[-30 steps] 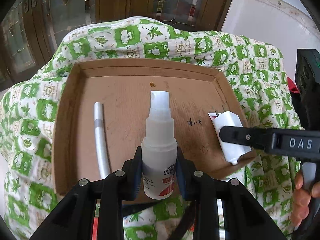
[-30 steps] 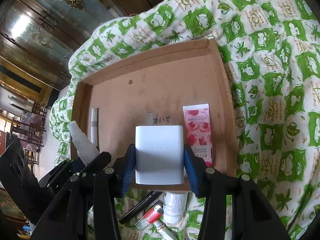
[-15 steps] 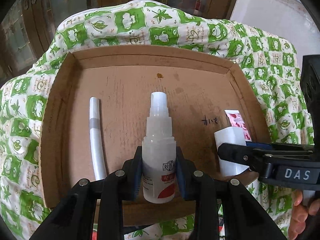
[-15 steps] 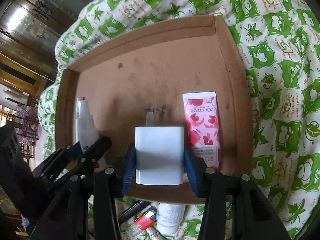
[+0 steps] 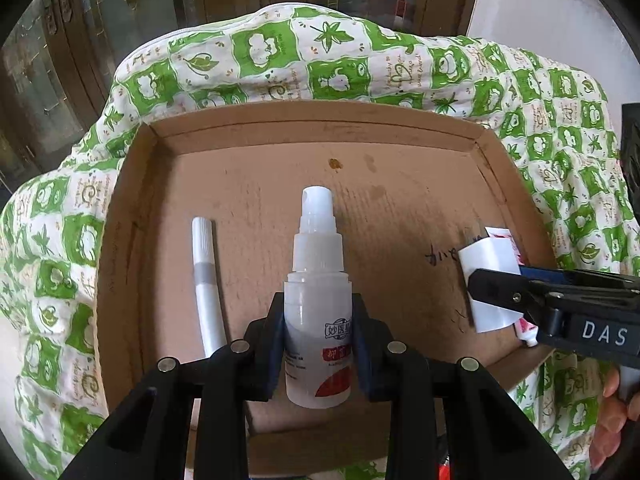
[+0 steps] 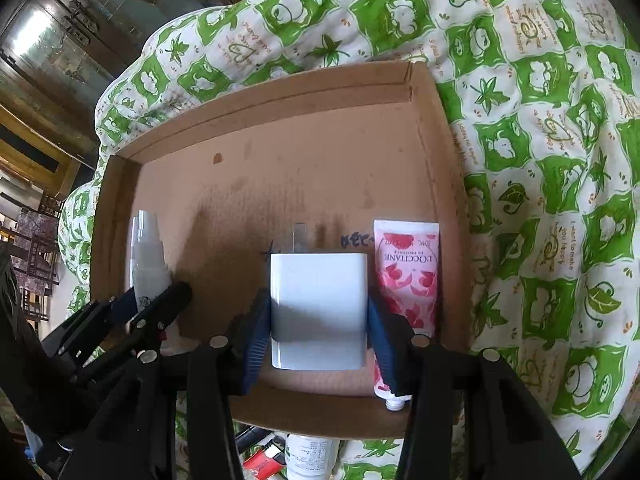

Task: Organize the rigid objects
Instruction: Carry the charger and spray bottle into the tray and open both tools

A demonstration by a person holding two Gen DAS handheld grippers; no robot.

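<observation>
Left wrist view: a shallow cardboard tray (image 5: 132, 264) sits on a green-and-white patterned quilt (image 5: 280, 60), and two items are poised over it for placing. Going left to right across the tray, a white marker pen (image 5: 206, 280) lies along the tray's left side; just right of it, over the tray's middle, the left hand-held gripper (image 5: 318, 344) is clamped on a clear spray bottle (image 5: 318, 280), its blue pads pressed against the bottle's lower body, nozzle pointing toward the tray's far wall. Further right, the right hand-held gripper (image 6: 318, 320) is closed on a white charger block (image 6: 318, 304), pads flat against its two sides, prongs aimed at the far wall. Just right of the charger, a pink floral hand-cream tube (image 6: 406, 280) rests against the tray's right wall. Whether bottle or charger touches the tray floor cannot be told from either view.

Judged from the layout, the step in hand is setting both carried items into the tray in a row with the pen and the tube. The next move would call for lowering each until it rests on the cardboard, parallel to its neighbours, then spreading the jaws without nudging them. More loose items (image 6: 280, 454) wait on the quilt below the tray's near edge.
</observation>
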